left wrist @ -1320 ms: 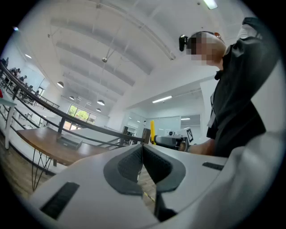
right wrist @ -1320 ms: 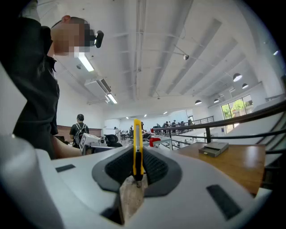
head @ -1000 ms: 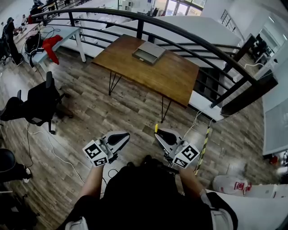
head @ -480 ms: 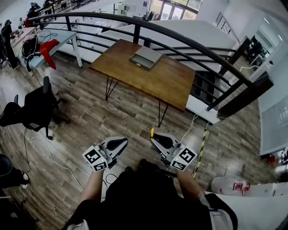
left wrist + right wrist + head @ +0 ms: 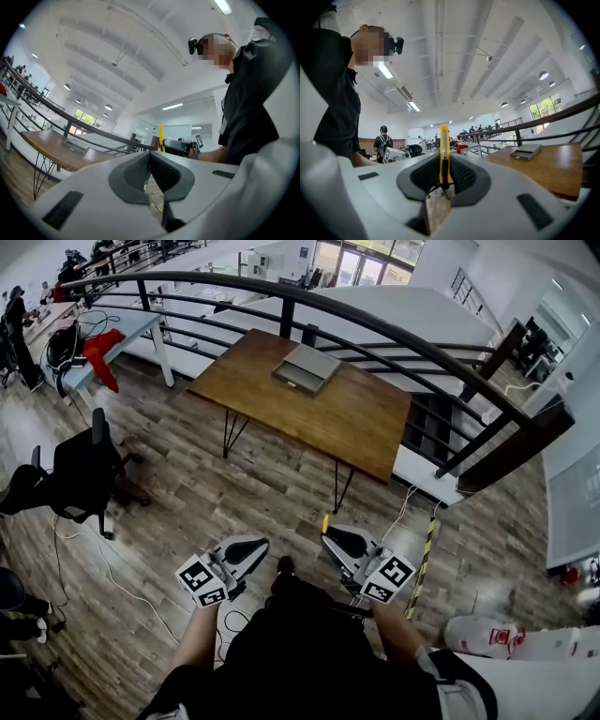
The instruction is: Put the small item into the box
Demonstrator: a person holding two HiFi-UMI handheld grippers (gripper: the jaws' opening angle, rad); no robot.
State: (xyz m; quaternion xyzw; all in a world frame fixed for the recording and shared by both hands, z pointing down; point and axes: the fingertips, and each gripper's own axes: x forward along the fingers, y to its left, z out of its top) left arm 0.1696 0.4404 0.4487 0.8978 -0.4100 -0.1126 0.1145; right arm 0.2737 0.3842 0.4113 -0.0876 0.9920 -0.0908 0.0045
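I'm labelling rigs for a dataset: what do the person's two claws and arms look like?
The left claw and right claw have pale grey shells, dark textured pads and a rear cube with black-and-white square markers. No cables show. The person wears a black top, forearms bare.

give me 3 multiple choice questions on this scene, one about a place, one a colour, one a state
1. Where is the box?
A. on a shelf
B. on the wooden table
C. in a drawer

2. What colour is the thin item in the right gripper?
A. red
B. blue
C. yellow

3. How do the jaws of the left gripper stand?
A. shut, nothing between them
B. wide apart
C. shut on a cup

Answers:
1. B: the head view shows it lying on the tabletop, far from both grippers.
2. C: the right gripper view shows a yellow strip clamped upright between the pads.
3. A: the left gripper view shows the pads meeting with nothing between them.
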